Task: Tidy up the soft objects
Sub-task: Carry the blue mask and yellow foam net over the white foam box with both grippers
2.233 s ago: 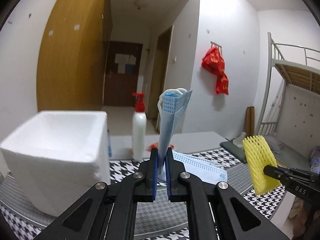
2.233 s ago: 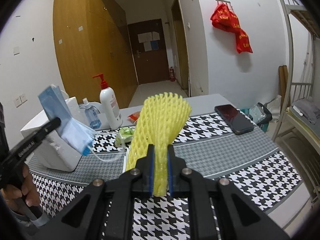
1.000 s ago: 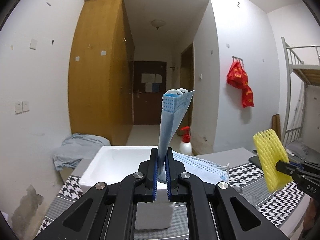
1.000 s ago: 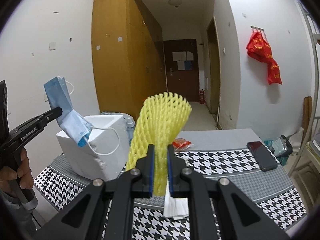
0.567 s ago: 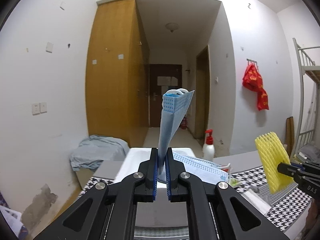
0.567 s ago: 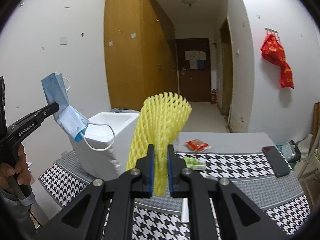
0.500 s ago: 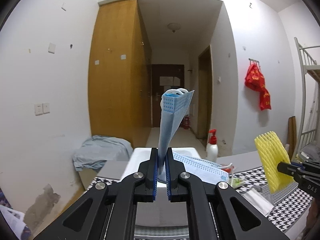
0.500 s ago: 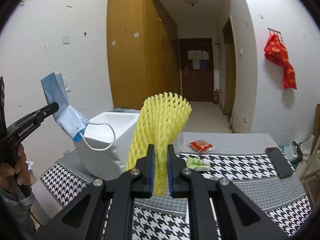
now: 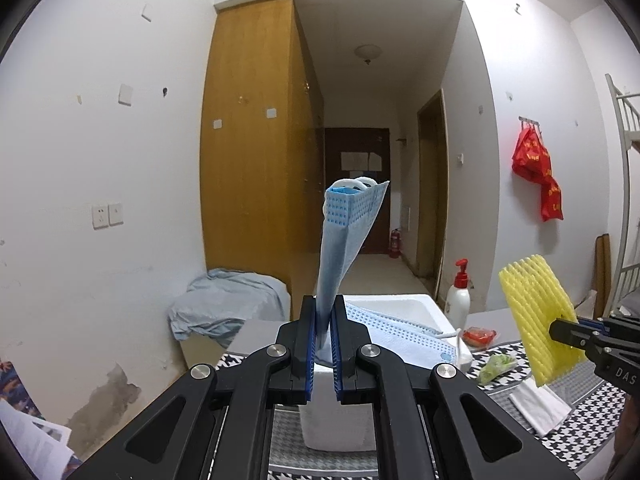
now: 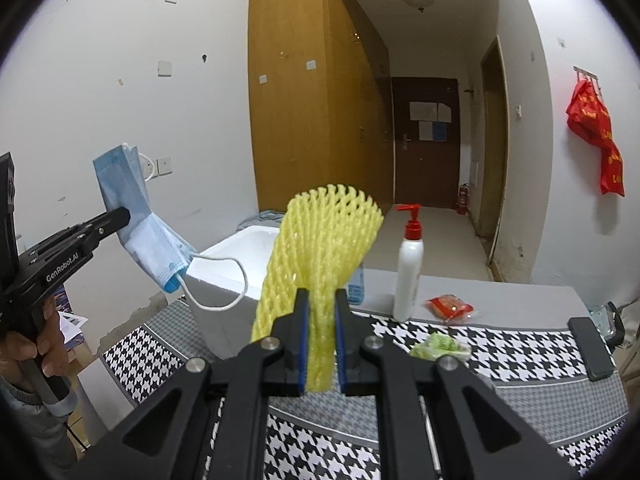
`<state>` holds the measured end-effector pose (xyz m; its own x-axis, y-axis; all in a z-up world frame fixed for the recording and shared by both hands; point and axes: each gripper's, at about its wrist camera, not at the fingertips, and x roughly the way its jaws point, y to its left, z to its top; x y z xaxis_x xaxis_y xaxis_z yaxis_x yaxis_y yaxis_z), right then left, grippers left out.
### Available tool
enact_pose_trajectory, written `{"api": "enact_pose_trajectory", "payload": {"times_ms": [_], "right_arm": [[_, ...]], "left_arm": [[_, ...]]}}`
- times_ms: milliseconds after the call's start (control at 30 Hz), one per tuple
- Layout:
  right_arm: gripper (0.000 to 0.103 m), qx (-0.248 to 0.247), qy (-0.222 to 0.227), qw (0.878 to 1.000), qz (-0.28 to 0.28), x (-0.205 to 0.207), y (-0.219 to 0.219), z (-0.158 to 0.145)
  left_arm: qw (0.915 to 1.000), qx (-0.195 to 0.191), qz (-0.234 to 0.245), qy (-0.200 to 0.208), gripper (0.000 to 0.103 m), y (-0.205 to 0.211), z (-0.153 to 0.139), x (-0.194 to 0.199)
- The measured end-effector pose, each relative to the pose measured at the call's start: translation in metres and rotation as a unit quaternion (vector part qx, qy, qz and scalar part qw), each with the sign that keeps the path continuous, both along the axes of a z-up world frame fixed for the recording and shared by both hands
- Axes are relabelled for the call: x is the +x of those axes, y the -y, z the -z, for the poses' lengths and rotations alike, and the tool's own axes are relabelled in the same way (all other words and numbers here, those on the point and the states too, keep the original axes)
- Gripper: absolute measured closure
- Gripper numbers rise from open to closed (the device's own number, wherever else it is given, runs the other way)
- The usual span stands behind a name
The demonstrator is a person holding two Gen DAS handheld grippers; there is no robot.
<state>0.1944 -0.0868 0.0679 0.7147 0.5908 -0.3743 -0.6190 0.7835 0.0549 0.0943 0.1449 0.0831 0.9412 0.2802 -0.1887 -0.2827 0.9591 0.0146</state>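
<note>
My left gripper (image 9: 324,320) is shut on a blue face mask (image 9: 344,248) that stands up between the fingers, its other half drooping right. In the right wrist view the left gripper (image 10: 120,214) holds the mask (image 10: 136,220) in the air, just left of the white foam box (image 10: 240,256). My right gripper (image 10: 320,312) is shut on a yellow foam fruit net (image 10: 320,248), raised above the table. In the left wrist view the net (image 9: 536,320) and right gripper (image 9: 560,330) show at the right. The foam box (image 9: 396,308) sits straight ahead, open-topped.
A houndstooth table (image 10: 520,360) holds a white pump bottle (image 10: 408,272), a red packet (image 10: 450,306), a green wrapper (image 10: 438,346), a black phone (image 10: 590,348) and a white tissue (image 9: 538,406). A grey cloth heap (image 9: 228,304) lies beyond the box.
Both grippers, each with its load, have kept swinging left. The foam box now sits more centred ahead of the left gripper. Grips are unchanged.
</note>
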Motion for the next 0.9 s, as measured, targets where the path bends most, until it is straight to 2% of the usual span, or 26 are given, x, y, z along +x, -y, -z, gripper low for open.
{"api": "enact_pose_trajectory", "payload": {"times_ms": [300,600,900], "right_arm": [[0.089,-0.008,-0.013,1.0,-0.006,0.015,-0.017,-0.002],[0.089,-0.033,-0.005,0.999,-0.036,0.02,-0.05,-0.005],[0.089,-0.05,-0.003,0.998,-0.048,0.037,-0.078,-0.012]], "left_arm": [[0.9997,-0.004,-0.023,0.005,0.096,-0.02,0.002,0.001],[0.9984,-0.005,-0.057,-0.002,0.096,-0.038,0.008,0.0],[0.9966,-0.004,-0.081,0.013,0.096,-0.061,0.001,-0.009]]}}
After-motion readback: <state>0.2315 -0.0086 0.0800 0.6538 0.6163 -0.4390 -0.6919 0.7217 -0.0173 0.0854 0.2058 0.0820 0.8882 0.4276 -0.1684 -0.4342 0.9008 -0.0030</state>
